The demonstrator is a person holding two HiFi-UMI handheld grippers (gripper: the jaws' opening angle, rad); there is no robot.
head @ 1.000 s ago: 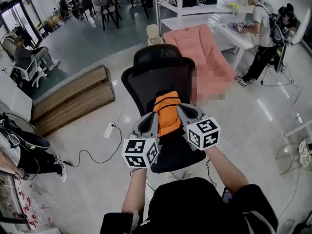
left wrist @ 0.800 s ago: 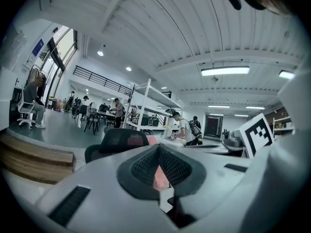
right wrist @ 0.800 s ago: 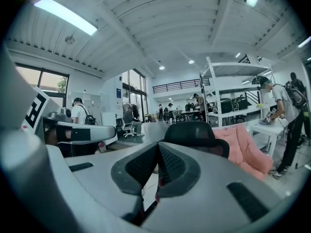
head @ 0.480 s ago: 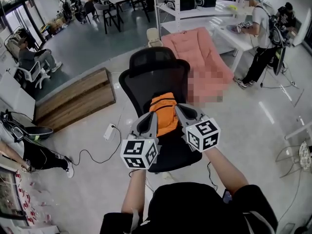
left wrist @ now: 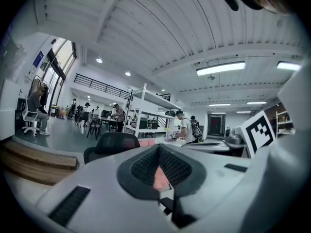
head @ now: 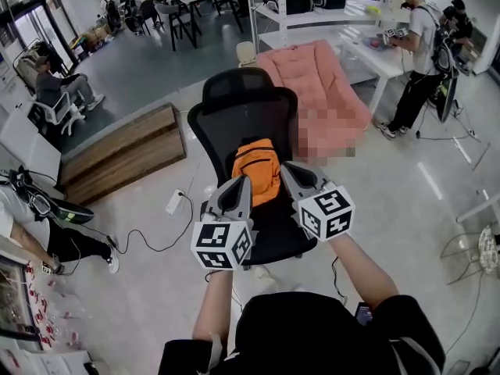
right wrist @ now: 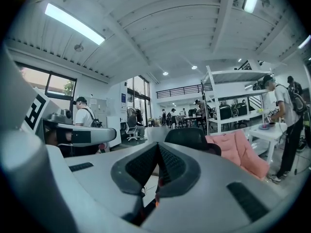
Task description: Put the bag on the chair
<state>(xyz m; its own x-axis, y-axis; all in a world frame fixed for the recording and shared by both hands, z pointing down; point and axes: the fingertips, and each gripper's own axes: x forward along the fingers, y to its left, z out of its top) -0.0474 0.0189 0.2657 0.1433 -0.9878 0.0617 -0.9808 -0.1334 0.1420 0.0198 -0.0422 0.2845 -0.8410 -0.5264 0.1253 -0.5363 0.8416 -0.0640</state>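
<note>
An orange bag (head: 258, 170) hangs between my two grippers, over the seat and in front of the backrest of a black mesh office chair (head: 242, 104). My left gripper (head: 241, 184) is at the bag's left side and my right gripper (head: 287, 172) at its right side. Both point level at the chair. The left gripper (left wrist: 159, 147) has its jaws closed, with the chair (left wrist: 112, 142) beyond them. The right gripper (right wrist: 158, 147) is closed too, and a sliver of orange bag (right wrist: 156, 202) shows under its pads. The grip points themselves are hidden.
A pink folding lounger (head: 320, 92) lies right behind the chair. A low wooden platform (head: 117, 155) sits to the left, with a power strip (head: 173, 203) and cable on the floor. A person (head: 418, 61) stands at a white table (head: 375, 57) to the right.
Both grippers and the orange bag have moved forward and a little up, closer to the chair's backrest. The jaws have stayed closed.
</note>
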